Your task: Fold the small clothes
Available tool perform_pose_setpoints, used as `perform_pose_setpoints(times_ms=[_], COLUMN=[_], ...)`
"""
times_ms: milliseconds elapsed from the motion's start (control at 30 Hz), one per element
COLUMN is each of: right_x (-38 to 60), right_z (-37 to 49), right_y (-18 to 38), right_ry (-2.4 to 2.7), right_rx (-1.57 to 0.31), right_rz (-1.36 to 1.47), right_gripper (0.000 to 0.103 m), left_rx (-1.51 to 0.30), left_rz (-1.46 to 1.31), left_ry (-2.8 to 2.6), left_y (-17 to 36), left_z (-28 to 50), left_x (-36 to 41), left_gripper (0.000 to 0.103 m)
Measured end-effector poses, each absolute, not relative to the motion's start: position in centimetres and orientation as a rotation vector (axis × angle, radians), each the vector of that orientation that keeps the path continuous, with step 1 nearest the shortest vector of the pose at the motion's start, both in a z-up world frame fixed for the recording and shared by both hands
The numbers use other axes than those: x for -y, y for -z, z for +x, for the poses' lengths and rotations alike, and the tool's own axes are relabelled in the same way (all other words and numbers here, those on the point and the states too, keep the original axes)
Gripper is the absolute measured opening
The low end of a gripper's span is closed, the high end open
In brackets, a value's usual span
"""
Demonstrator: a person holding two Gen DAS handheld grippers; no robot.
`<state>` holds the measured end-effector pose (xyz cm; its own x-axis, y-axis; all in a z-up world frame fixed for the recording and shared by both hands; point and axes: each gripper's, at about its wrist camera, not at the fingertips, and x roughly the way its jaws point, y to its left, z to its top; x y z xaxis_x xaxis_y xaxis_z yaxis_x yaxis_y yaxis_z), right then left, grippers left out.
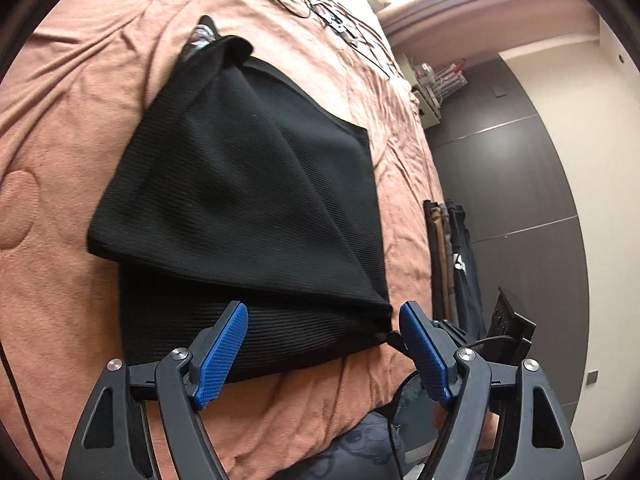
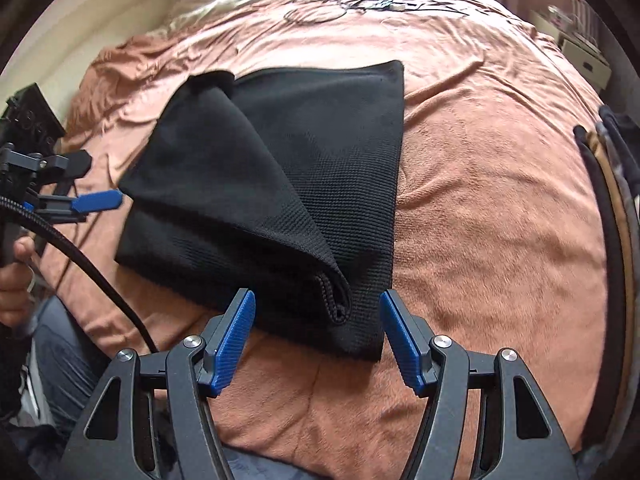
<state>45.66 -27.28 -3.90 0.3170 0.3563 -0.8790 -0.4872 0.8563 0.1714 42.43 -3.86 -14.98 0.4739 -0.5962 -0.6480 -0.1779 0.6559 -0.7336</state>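
A black ribbed garment (image 1: pixel 240 184) lies partly folded on the bed (image 1: pixel 60 120), over a pink-brown blanket, its upper layer rising in a loose diagonal flap and leaving the lower layer exposed along the near edge. The left gripper (image 1: pixel 323 316) hangs just over that near edge with jaws spread wide and nothing between them; in the right wrist view it (image 2: pixel 100 200) sits at the garment's left side, held by a hand (image 2: pixel 16 280). The right gripper (image 2: pixel 317 306) likewise has its jaws apart and empty, straddling the near corner where the flap's hem curls up.
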Motion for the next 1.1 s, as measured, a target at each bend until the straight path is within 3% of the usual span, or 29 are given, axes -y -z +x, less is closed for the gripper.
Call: perform_pose_setpoints(times_ms=[667, 933, 1100], right_x=[20.1, 22.0, 24.4], right_z=[47.7, 48.3, 49.0], right_y=[7.1, 5.9, 5.7], right_ry=[-0.572, -0.548, -0.590], right_rx=[-1.113, -1.065, -1.087], right_rz=[-0.398, -0.294, -0.124], right_gripper=[0.062, 0.012, 0.004], left_rx=[-1.138, -1.139, -1.141], left_rz=[-0.911, -0.903, -0.879], left_ry=[0.154, 0.159, 0.157], left_y=[20.7, 20.8, 20.6], left_z=[39.5, 39.4, 39.5], left_x=[0.2, -0.2, 0.1], left_gripper=[0.077, 0.077, 0.076])
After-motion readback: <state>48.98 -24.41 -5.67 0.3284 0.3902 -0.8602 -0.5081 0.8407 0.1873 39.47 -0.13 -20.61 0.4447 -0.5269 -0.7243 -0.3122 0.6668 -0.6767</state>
